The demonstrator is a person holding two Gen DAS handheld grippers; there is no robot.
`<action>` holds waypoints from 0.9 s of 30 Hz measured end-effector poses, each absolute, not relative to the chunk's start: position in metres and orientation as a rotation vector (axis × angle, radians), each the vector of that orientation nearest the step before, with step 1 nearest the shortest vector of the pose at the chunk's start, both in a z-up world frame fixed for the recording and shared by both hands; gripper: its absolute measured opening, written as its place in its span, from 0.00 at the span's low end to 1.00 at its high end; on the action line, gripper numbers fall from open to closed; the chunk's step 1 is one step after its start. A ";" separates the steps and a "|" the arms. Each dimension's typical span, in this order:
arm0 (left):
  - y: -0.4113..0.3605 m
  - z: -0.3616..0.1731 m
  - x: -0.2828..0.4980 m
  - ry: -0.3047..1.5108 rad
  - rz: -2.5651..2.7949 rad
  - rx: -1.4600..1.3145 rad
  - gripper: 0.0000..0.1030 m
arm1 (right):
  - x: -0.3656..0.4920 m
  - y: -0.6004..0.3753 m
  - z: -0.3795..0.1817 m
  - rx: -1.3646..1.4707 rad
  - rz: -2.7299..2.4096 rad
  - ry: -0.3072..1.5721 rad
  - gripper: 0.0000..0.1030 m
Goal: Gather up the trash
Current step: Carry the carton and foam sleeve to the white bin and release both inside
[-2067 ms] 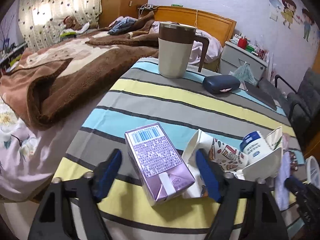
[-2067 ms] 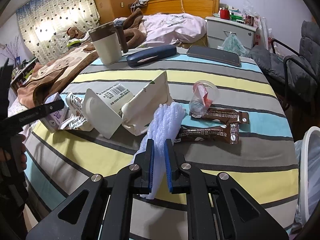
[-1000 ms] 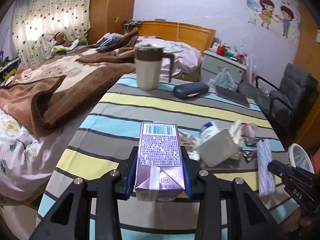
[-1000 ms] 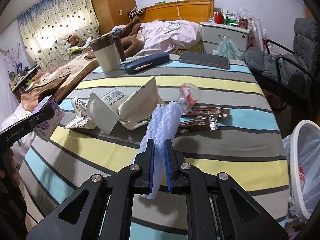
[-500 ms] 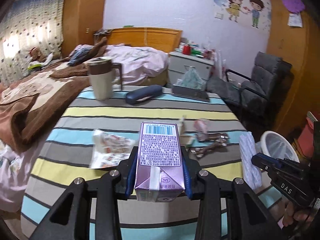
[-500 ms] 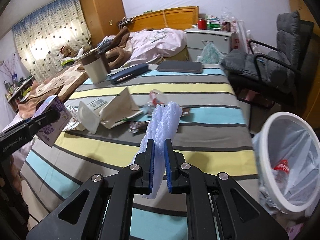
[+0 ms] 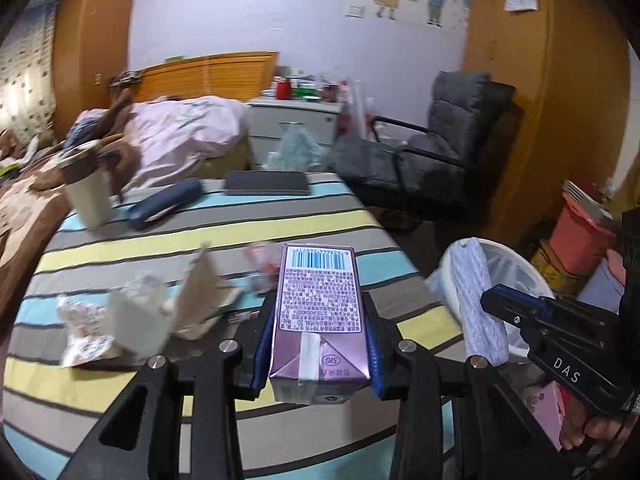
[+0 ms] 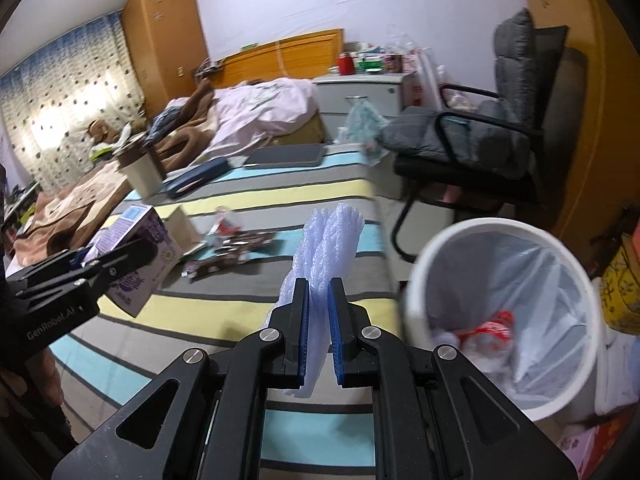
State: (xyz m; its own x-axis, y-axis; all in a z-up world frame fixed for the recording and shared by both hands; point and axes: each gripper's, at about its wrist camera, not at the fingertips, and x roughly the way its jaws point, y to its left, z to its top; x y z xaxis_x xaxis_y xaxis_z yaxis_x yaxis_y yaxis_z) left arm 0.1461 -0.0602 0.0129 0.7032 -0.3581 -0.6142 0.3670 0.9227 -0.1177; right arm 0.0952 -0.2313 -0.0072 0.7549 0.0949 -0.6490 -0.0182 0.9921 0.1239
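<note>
My left gripper (image 7: 316, 344) is shut on a purple drink carton (image 7: 318, 308) and holds it above the striped table (image 7: 168, 236). The carton also shows in the right wrist view (image 8: 136, 256), with the left gripper (image 8: 86, 258) on it. My right gripper (image 8: 318, 312) is shut on a white foam wrap (image 8: 328, 244), held up beside the white trash bin (image 8: 500, 312). In the left wrist view the foam wrap (image 7: 474, 300) and right gripper (image 7: 490, 294) sit in front of the bin (image 7: 516, 268). The bin is lined and holds some trash.
On the table lie a torn white paper box (image 7: 176, 308), wrappers (image 8: 236, 252), a crushed plastic cup (image 8: 224, 224), a mug (image 7: 86, 192), a blue case (image 7: 166, 204) and a dark tablet (image 7: 266, 183). A grey chair (image 8: 480, 140) stands behind the bin. A bed (image 8: 256, 112) lies beyond the table.
Both grippers have swung right with their loads. The bin has come closer in both views and now sits just right of the foam wrap.
</note>
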 end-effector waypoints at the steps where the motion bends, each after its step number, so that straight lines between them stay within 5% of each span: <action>1: -0.068 0.013 0.147 0.679 -0.420 0.019 0.39 | 0.094 -0.237 -0.007 0.116 0.051 0.711 0.12; 27: -0.248 -0.011 0.159 0.794 -0.742 0.118 0.39 | 0.078 -0.351 -0.021 0.170 -0.182 0.773 0.12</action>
State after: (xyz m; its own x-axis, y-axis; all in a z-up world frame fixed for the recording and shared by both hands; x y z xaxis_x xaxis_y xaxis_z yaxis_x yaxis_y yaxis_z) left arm 0.1592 -0.2483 -0.0106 0.4656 -0.5605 -0.6849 0.6454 0.7445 -0.1706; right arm 0.0778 -0.3514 -0.0209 0.7017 -0.1005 -0.7053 0.2251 0.9706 0.0856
